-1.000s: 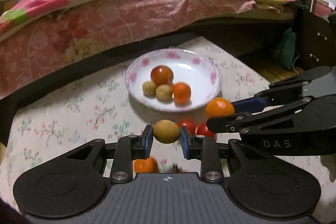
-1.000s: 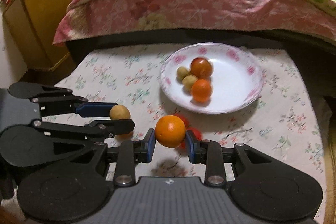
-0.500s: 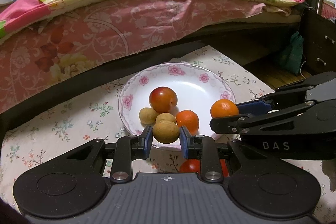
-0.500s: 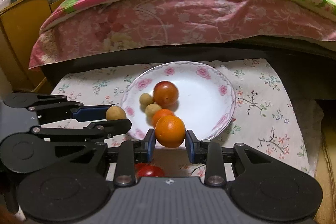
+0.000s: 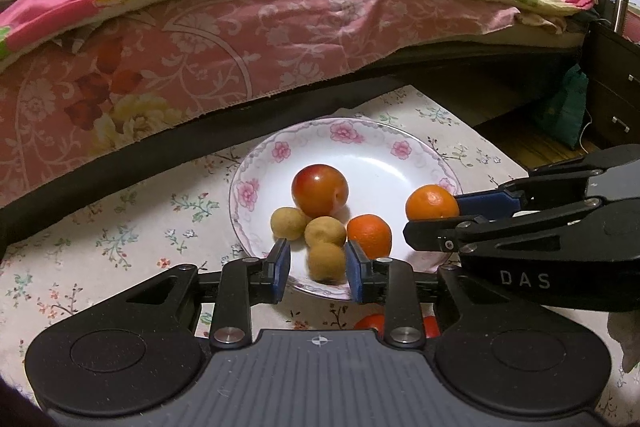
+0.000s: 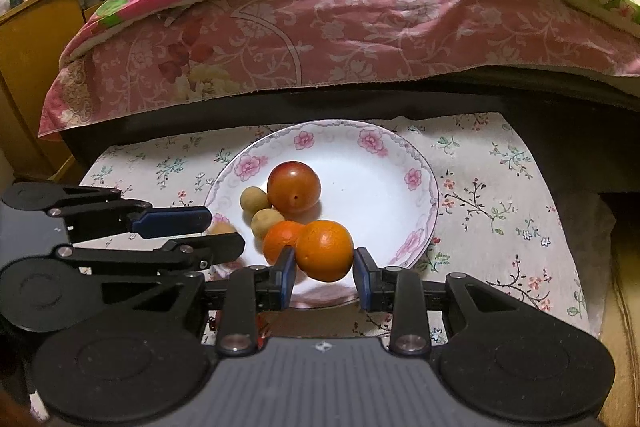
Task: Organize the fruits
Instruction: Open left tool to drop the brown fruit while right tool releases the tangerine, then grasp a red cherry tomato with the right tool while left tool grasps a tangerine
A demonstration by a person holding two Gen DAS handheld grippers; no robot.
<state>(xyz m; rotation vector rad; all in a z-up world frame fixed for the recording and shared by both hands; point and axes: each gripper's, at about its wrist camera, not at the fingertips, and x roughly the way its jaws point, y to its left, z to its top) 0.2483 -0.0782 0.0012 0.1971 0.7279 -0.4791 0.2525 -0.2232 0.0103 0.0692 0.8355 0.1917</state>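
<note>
Holding the left tool [image 5: 318, 263] above the near rim of the plate [image 5: 344, 131], at mid-worktop [image 5: 120, 235]. Having just been opening its jaws: pads now standing apart, with a blurred longan [image 5: 326, 263] between them, clear of the left pad, over the plate's near edge. Lying inside the plate, from the left: two more longans [image 5: 289, 223], touching each other, a plum [image 5: 320, 191] just behind them, then a second orange [image 5: 369, 235] touching the nearer one. Holding the right tool [image 6: 324, 267] just right of the left one, also over the near rim, clamping an orange [image 6: 325, 251] between its pads. Showing partly on the worktop nearer than the plate, behind the left tool's fingers: red fruits [image 5: 370, 323].
</note>
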